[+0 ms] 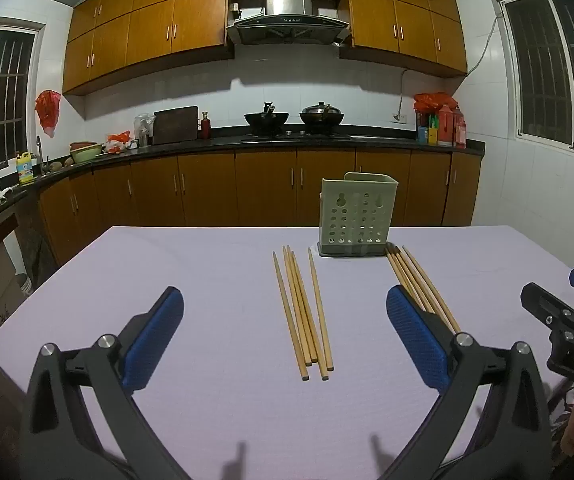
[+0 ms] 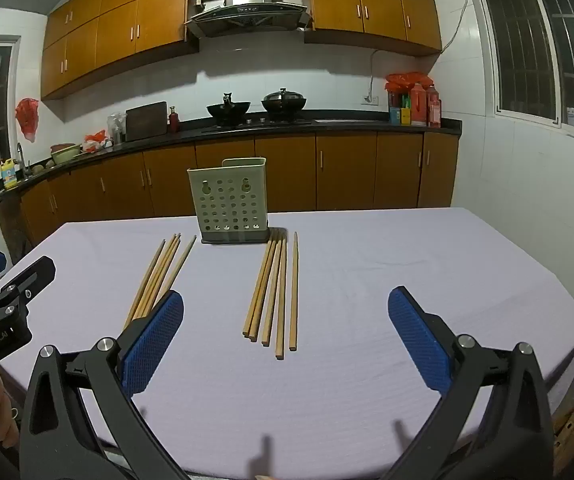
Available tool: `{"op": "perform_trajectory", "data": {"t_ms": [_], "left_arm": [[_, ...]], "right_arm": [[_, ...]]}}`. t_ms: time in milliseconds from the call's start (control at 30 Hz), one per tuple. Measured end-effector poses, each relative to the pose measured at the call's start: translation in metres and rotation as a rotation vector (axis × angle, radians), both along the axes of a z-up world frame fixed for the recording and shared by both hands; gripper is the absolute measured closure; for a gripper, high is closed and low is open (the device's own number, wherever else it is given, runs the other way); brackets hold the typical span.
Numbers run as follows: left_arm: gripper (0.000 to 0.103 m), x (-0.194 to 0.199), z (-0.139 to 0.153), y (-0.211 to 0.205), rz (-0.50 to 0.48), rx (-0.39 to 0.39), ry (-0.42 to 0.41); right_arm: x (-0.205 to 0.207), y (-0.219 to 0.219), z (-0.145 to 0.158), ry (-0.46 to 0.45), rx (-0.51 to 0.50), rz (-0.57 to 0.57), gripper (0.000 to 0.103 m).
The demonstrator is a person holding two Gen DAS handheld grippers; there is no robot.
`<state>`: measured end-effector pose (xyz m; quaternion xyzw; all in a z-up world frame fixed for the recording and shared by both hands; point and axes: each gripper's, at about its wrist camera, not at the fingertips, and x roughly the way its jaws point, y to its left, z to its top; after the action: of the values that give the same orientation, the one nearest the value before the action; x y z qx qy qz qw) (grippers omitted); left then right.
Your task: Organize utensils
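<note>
Wide bench (image 1: 215, 400) under a pale lilac cloth fills the view beneath both tools. Standing upright at its far side is the perforated green utensil holder (image 1: 357, 216), ahead and to the right of the left tool (image 1: 285, 338), ahead and to the left of the right tool (image 2: 285, 338).

Left tool, jaws spread wide, blue pads well apart, gripping nothing. Right tool, same story: fully spread, nothing between the pads.

Now the chopsticks, two loose bundles flat on the cloth. The left bundle (image 1: 303, 312) lies straight ahead between the left tool's pads, tips pointing toward the holder. The right bundle (image 2: 273, 292) lies just ahead of the right tool, a little left of its centre, its far ends reaching the holder's base; whether they touch is hard to call.
</note>
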<state>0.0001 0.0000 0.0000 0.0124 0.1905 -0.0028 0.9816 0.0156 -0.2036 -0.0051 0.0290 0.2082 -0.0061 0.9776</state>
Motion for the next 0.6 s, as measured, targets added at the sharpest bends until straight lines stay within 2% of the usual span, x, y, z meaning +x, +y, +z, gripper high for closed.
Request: {"op": "perform_trajectory", "data": {"t_ms": [600], "left_arm": [[0.004, -0.0001, 0.0, 0.0001, 0.0, 0.001, -0.002]], "right_arm": [[-0.0001, 0.0024, 0.0, -0.001, 0.001, -0.001, 0.002]]}}
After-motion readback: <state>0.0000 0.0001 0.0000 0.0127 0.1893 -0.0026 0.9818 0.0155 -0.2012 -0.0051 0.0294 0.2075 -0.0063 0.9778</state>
